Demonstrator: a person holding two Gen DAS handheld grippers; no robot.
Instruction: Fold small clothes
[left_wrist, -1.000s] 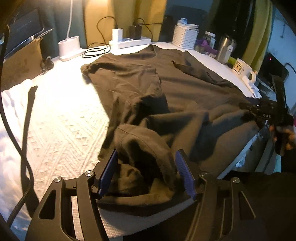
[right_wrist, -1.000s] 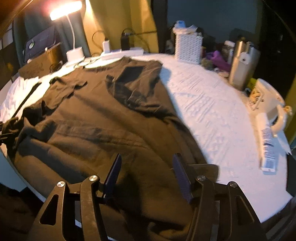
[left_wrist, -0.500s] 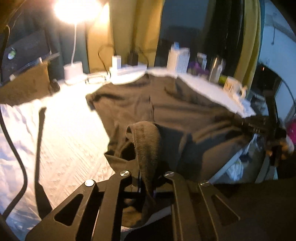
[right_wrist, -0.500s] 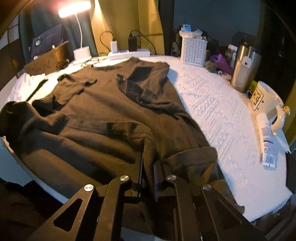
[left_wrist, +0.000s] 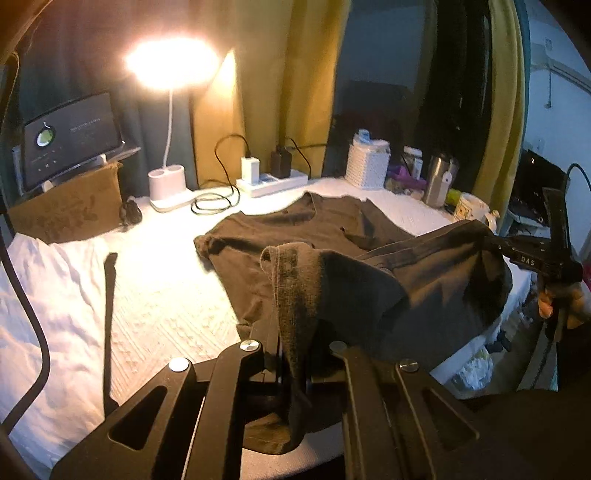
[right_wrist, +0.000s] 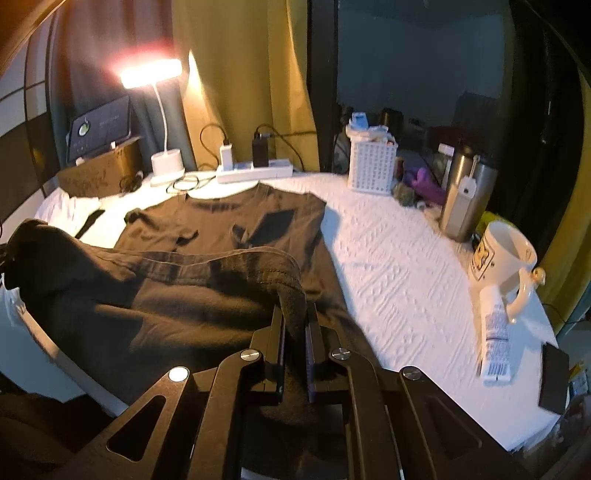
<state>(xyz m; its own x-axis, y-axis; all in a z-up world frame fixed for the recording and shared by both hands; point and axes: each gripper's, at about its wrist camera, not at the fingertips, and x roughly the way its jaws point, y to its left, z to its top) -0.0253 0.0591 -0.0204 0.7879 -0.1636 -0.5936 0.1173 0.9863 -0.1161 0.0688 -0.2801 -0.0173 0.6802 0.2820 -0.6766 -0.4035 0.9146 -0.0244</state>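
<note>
A dark brown T-shirt (left_wrist: 317, 221) lies on a white textured table (left_wrist: 162, 295), collar toward the far edge. My left gripper (left_wrist: 295, 354) is shut on the shirt's near-left hem corner and holds it lifted above the table. My right gripper (right_wrist: 295, 328) is shut on the near-right hem corner (right_wrist: 291, 295) and holds it lifted too. The hem (right_wrist: 177, 258) hangs stretched between the two grippers. The right gripper also shows in the left wrist view (left_wrist: 491, 243), at the far right. The shirt's upper half (right_wrist: 236, 218) lies flat on the table.
At the back stand a lit desk lamp (left_wrist: 170, 122), a power strip with chargers (right_wrist: 255, 171), a white basket (right_wrist: 373, 166), a steel tumbler (right_wrist: 461, 195) and a cardboard box (left_wrist: 70, 210). A mug (right_wrist: 498, 258) and a tube (right_wrist: 495, 328) lie right. A dark strap (left_wrist: 109, 317) lies left.
Both grippers closed on the near hem corners, then lifted them off the table. The hem now hangs stretched between them and the near half of the shirt is raised.
</note>
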